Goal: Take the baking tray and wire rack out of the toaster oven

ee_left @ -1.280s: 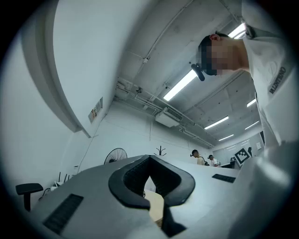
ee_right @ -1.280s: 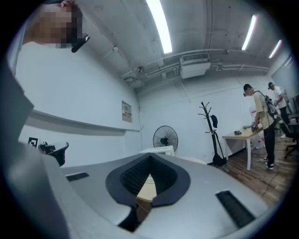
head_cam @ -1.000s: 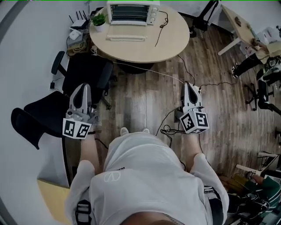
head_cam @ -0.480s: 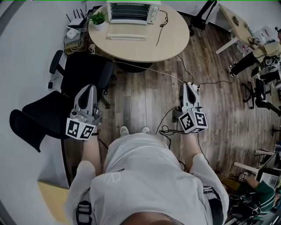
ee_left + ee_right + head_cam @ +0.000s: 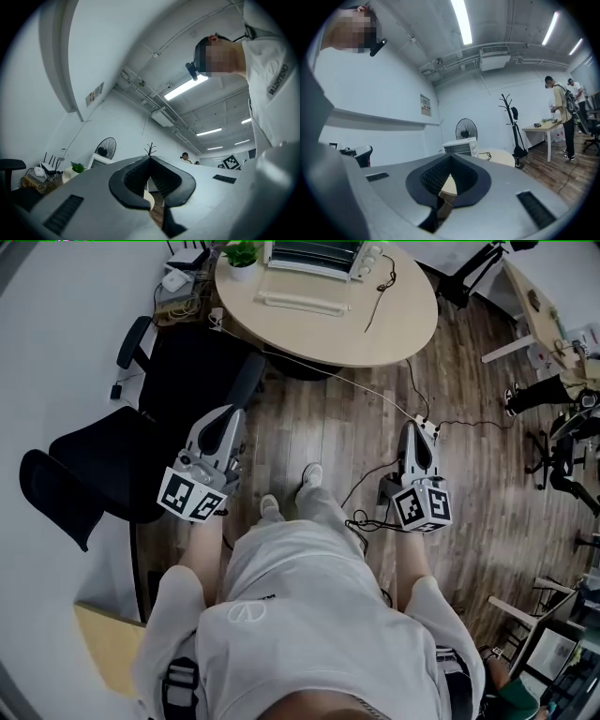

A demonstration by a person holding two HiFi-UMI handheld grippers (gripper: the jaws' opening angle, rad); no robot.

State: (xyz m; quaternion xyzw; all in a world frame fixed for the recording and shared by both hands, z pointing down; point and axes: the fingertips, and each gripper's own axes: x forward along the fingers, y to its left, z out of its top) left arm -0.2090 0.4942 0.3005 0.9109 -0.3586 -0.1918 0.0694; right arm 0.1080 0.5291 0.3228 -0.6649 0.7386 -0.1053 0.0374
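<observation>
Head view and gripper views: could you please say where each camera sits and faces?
Head view: on the person's head, facing steeply down; torso, left gripper, right gripper, table.
Left gripper view: on that gripper, tilted up past shut jaws toward ceiling lights; shirt at right.
Right gripper view: on that gripper, level past shut jaws toward toaster oven; head upper left.
Shared: head and right gripper views show the toaster oven.

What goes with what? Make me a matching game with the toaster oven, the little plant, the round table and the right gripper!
Things:
1. toaster oven
2. plant
3. round table
4. right gripper

Colour or state:
A. green
B. shut, holding nothing
C. white
D. light tan

Pairs: 1-C, 2-A, 3-D, 4-B
</observation>
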